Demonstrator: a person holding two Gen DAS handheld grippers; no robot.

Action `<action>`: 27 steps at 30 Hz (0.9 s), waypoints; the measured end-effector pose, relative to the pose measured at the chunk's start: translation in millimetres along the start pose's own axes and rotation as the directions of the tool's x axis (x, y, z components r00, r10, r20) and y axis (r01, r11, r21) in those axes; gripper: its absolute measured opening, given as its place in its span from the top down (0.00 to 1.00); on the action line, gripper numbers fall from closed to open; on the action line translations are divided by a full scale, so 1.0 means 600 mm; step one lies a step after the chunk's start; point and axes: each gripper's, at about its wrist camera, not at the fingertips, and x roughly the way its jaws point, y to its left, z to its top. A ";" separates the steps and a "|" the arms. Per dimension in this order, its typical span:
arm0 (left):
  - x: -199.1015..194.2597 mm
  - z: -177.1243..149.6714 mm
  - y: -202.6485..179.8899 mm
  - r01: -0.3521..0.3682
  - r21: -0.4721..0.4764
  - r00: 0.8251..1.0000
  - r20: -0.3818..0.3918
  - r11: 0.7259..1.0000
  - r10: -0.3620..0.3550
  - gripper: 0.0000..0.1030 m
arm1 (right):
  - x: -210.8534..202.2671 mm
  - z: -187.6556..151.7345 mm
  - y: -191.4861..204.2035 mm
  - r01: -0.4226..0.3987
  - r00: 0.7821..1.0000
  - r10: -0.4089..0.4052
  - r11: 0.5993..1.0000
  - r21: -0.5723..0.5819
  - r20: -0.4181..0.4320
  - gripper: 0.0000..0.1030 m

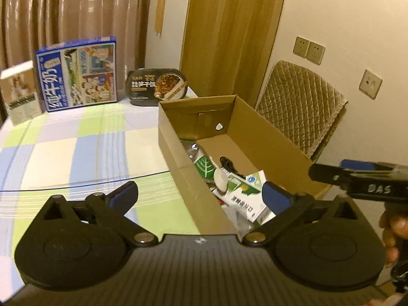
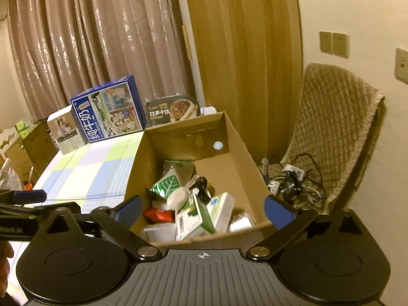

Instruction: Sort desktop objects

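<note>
An open cardboard box (image 1: pixel 178 132) (image 2: pixel 237 137) stands on the checked tablecloth (image 1: pixel 76 148). Inside lie a green-and-white carton (image 1: pixel 244 193) (image 2: pixel 201 214), a green leaf-print packet (image 1: pixel 204 165) (image 2: pixel 165 183), a white oval object (image 1: pixel 220 177) (image 2: pixel 177 197), a black cable (image 1: pixel 229 164) (image 2: pixel 201 187) and a red packet (image 2: pixel 156 215). My left gripper (image 1: pixel 200 193) is open and empty over the box's near left wall. My right gripper (image 2: pixel 202 207) is open and empty above the box's near end. It shows from the side in the left wrist view (image 1: pixel 357 176).
A blue milk carton box (image 1: pixel 79 72) (image 2: pixel 109 109), a small beige box (image 1: pixel 21 91) (image 2: pixel 67 130) and a black meal tray (image 1: pixel 158 86) (image 2: pixel 173 111) stand along the table's far edge. A quilted chair (image 1: pixel 301 107) (image 2: pixel 331 132) holding tangled cables (image 2: pixel 293 181) stands right of the box.
</note>
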 end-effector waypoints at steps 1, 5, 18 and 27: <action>-0.010 -0.006 -0.005 -0.015 0.007 1.000 -0.002 1.000 0.015 0.01 | -0.011 -0.005 0.004 0.003 1.000 -0.003 1.000 -0.004 -0.001 0.02; -0.049 -0.031 -0.023 -0.053 0.015 0.999 -0.010 0.998 0.053 0.01 | -0.049 -0.031 0.025 0.007 1.000 -0.007 1.000 -0.027 -0.015 0.02; -0.166 -0.087 -0.044 -0.071 -0.062 0.997 -0.017 0.996 0.070 0.01 | -0.162 -0.082 0.055 0.023 1.000 -0.023 1.000 -0.009 -0.002 0.02; -0.214 -0.109 -0.063 -0.052 -0.094 0.999 0.003 0.994 0.052 0.01 | -0.192 -0.093 0.084 0.008 1.000 -0.007 0.999 -0.043 0.012 0.02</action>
